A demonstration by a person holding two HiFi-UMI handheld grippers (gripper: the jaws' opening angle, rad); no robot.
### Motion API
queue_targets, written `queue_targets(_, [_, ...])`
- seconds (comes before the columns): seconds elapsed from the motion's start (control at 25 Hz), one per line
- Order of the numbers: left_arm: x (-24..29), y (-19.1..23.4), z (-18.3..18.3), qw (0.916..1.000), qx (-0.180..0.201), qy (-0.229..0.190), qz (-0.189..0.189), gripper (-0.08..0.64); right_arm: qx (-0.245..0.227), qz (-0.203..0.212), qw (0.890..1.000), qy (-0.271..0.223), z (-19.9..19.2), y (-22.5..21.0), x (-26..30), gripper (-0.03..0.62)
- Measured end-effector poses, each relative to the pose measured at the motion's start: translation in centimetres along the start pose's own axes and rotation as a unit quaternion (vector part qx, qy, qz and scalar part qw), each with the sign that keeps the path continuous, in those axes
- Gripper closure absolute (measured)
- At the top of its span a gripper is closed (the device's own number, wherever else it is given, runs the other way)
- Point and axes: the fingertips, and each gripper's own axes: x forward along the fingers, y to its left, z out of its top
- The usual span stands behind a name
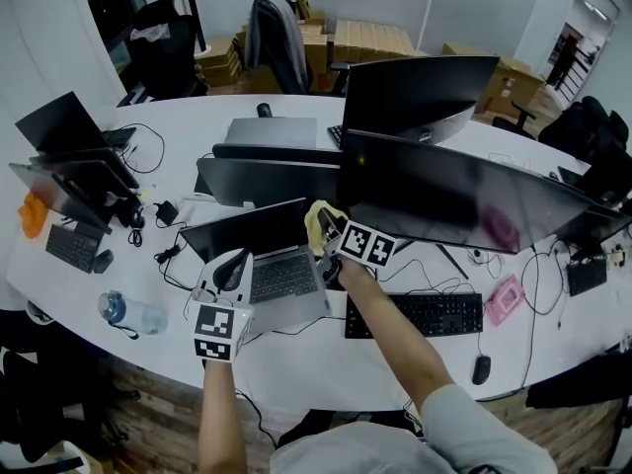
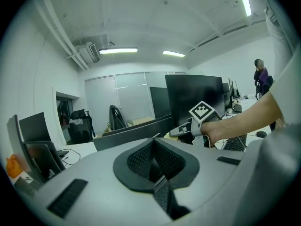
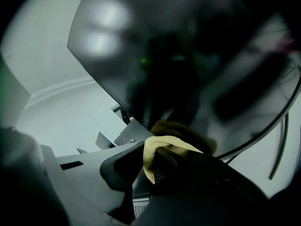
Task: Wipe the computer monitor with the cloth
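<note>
Yellow cloth (image 3: 162,145), pinched in the right gripper (image 1: 328,233), lies at the monitor's (image 1: 464,200) lower left corner, probably touching the glass. The screen stretches long to the right. The left gripper (image 2: 153,161), jaws pressed together on nothing, is farther away.

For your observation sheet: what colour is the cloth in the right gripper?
Pale yellow cloth, clearest in right gripper view.

You're standing in an office: the long white desk (image 1: 296,107) in front of you carries monitors (image 1: 444,191), laptops (image 1: 281,276), a keyboard (image 1: 415,314) and a mouse (image 1: 480,368) (cables (image 1: 158,156) trail between them), with chairs (image 1: 276,42) and stacked boxes (image 1: 370,38) behind it and strip lights (image 2: 117,51) overhead.
</note>
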Motion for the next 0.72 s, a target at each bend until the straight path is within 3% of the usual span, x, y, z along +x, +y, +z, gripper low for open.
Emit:
queue_targets(0.28, [-0.7,-0.1,3.0,0.9994,0.015,-0.031,-0.001,0.540,-0.006,0.005,0.999,-0.033,3.8,4.4,-1.7,0.540])
queue_targets(0.72, [-1.8,-0.2,7.2,0.9975,0.029,-0.064,-0.003,0.540,-0.010,0.047,0.996,-0.074,10.1,11.4,-5.0,0.540])
